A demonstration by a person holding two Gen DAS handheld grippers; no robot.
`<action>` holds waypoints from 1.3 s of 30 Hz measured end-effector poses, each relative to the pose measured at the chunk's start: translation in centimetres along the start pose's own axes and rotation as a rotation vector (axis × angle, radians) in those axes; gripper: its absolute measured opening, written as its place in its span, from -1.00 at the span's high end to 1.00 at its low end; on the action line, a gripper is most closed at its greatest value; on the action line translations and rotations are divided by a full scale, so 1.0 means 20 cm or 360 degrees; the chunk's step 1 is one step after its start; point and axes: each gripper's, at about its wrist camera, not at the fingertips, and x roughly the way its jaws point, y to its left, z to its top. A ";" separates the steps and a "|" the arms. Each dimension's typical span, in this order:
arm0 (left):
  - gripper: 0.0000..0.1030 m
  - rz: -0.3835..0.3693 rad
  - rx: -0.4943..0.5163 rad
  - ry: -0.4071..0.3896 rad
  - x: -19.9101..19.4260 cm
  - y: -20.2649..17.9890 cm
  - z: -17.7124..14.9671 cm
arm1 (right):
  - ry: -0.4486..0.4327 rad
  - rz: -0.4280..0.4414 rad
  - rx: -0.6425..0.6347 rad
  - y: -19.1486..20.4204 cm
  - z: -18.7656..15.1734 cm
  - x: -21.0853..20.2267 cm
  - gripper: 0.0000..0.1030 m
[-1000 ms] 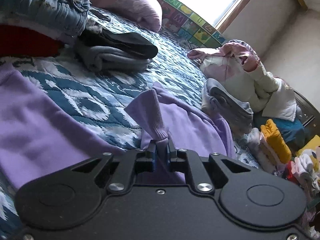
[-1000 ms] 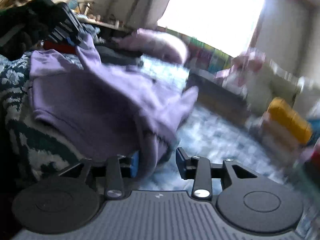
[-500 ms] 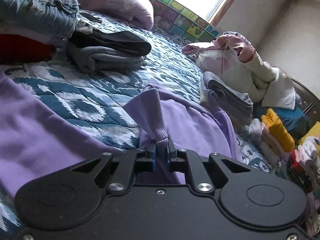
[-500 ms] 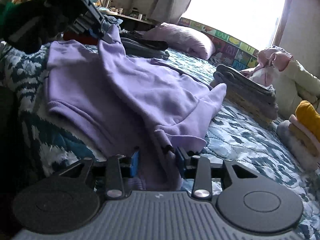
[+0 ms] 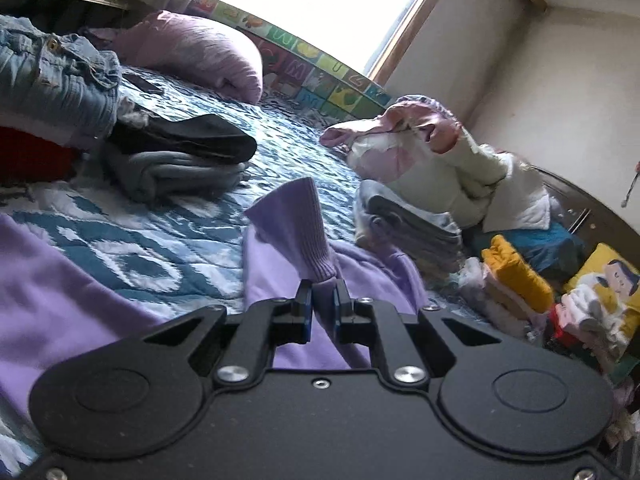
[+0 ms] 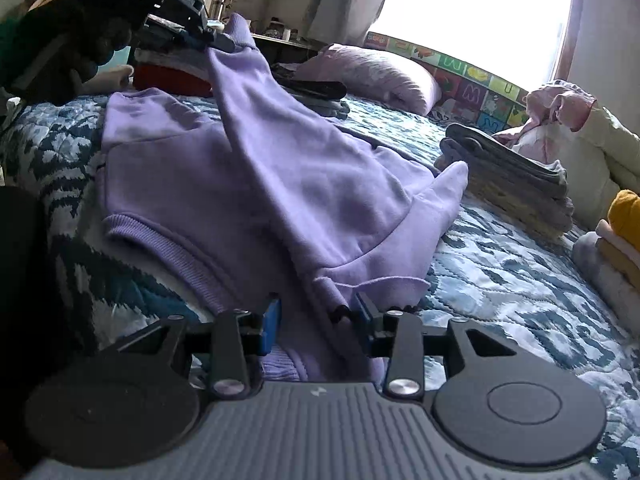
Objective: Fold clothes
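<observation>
- Left wrist view: my left gripper (image 5: pixel 320 300) has its jaws pinched tight on the ribbed cuff (image 5: pixel 298 228) of the purple sweatshirt (image 5: pixel 52 300), holding that sleeve up off the bed (image 5: pixel 168 248). The body of the garment spreads over the quilt toward the near edge, and more of it lies just past the jaws.
- Same view: folded stacks already sit on the bed, a grey and black one (image 5: pixel 180 160) toward the far left and a grey pile (image 5: pixel 412 224) to the right, with a loose pale jacket (image 5: pixel 440 160) behind it and small folded items (image 5: pixel 516 280) at the right edge.
- Right wrist view: my right gripper (image 6: pixel 316 316) stands with its jaws wide, purple fabric (image 6: pixel 320 200) lying between them but not clamped. The sweatshirt lies across the near part of the bed, one sleeve drawn up to the left gripper at the far left.
- My judgement: this garment is mid-fold, a sleeve lifted and the body unfolded. Bringing the sleeve across, then folding the body, remains; the jacket looks unfolded too.
</observation>
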 end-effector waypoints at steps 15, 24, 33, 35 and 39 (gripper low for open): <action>0.18 0.0838 0.0437 0.0015 0.20 -0.17 -0.02 | -0.0056 0.0103 0.0065 -0.06 0.02 -0.04 0.12; 0.05 0.0051 0.0340 0.0206 0.68 -0.72 0.14 | -0.0188 0.0107 0.0100 -0.07 0.03 -0.04 0.14; 0.12 -0.0018 0.0079 0.0487 1.38 -0.84 0.11 | -0.0088 0.0274 0.0227 -0.12 0.01 0.02 -0.12; 0.69 -0.0010 0.0076 0.0517 1.44 -0.85 0.09 | -0.0089 0.0309 0.0249 -0.14 0.01 0.02 -0.12; 0.89 0.0070 0.0088 0.0402 1.39 -0.81 0.09 | -0.0093 0.0366 0.0295 -0.17 0.00 0.02 -0.12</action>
